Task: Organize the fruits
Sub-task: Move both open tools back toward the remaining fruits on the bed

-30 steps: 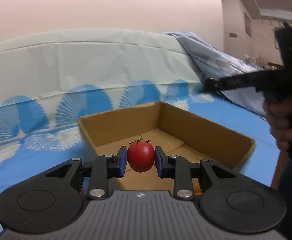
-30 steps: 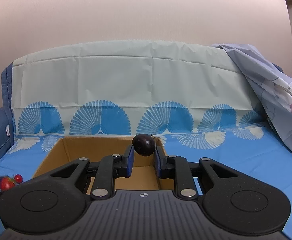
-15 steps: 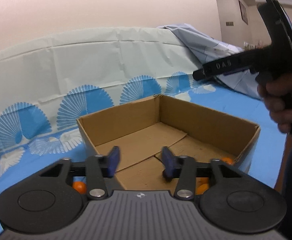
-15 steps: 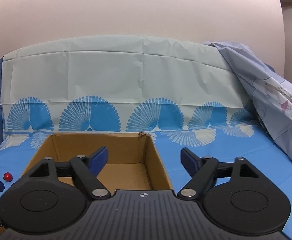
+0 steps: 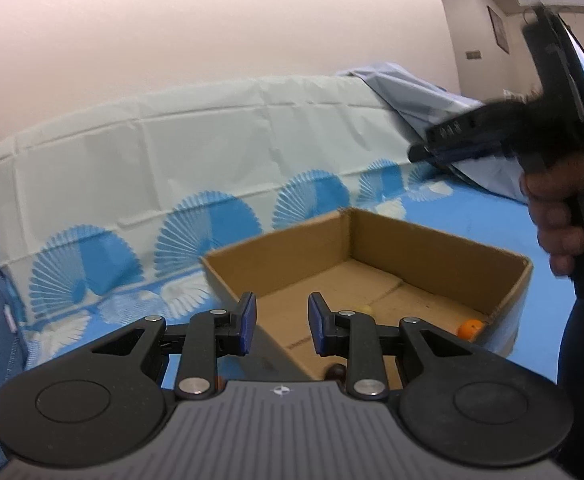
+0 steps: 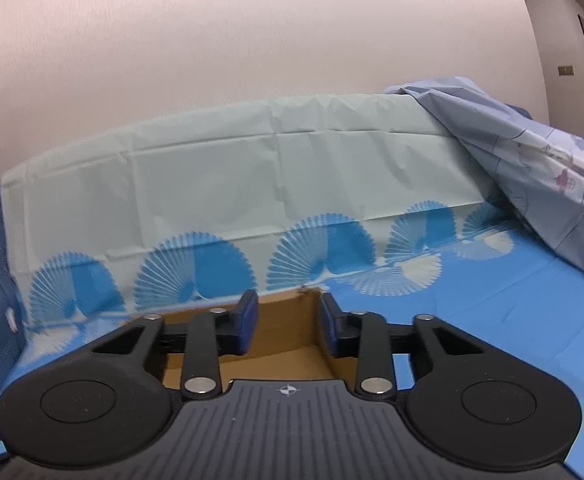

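Note:
An open cardboard box stands on the blue cloth; its far corner also shows in the right wrist view. My left gripper is open and empty above the box's near left edge. An orange fruit lies in the box's right corner, a pale small fruit near the middle, and a dark fruit just below my right finger. My right gripper is open and empty over the box; in the left wrist view it is held high at the right.
A pale cloth with blue fan prints covers the backrest behind the box. A grey-blue sheet is draped at the right. A person's hand holds the right gripper's handle.
Both grippers opened and let go: the left dropped the red tomato, the right the dark fruit. Both have since narrowed a little and pulled up and back from the box.

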A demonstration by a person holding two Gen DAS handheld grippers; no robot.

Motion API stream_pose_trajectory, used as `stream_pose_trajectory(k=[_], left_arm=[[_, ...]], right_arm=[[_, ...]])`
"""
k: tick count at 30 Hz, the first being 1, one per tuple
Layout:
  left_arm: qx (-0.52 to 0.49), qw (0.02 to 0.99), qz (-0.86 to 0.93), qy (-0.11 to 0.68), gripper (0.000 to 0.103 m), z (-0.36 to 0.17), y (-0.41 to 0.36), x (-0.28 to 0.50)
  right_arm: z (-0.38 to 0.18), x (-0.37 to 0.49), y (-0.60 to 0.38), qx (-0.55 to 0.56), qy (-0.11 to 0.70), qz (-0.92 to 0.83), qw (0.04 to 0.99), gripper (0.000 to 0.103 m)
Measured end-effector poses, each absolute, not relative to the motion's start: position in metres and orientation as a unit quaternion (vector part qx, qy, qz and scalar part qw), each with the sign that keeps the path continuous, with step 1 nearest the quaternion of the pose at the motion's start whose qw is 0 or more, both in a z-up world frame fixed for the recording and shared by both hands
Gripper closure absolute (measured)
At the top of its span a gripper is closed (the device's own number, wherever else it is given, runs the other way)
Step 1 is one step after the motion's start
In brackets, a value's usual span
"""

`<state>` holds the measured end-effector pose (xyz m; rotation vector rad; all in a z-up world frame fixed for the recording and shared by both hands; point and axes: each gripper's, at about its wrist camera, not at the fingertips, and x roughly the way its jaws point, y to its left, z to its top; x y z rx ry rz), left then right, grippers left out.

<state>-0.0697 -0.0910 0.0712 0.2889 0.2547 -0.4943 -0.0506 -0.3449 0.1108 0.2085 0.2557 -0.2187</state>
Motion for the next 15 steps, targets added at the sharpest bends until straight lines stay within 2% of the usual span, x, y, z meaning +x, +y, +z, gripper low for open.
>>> stream_pose_trajectory(k=[5,7,8,9,13,15], left_arm=[[0.106,0.969,-0.195,0.108,0.071,0.105,-0.034,-0.053],[0.084,0.978,-0.153,0.117,0.07,0.117,-0.008,-0.039],[0.071,0.981,-0.131,0.127,0.07,0.122,0.005,-0.031],[0.055,0.982,-0.116,0.137,0.07,0.124,0.017,-0.024],[-0.028,0.979,-0.066,0.19,0.07,0.11,0.057,-0.008],[-0.075,0.98,-0.058,0.176,0.069,0.112,0.073,-0.01]], right_arm=[[0.115,-0.054,-0.33,0.12,0.12,-0.087,0.982,0.068],[0.116,-0.054,-0.323,0.12,0.12,-0.078,0.982,0.062],[0.116,-0.052,-0.319,0.121,0.125,-0.073,0.982,0.055],[0.115,-0.05,-0.315,0.121,0.128,-0.068,0.982,0.054],[0.114,-0.043,-0.297,0.117,0.132,-0.049,0.983,0.054],[0.113,-0.039,-0.285,0.114,0.135,-0.035,0.984,0.054]])
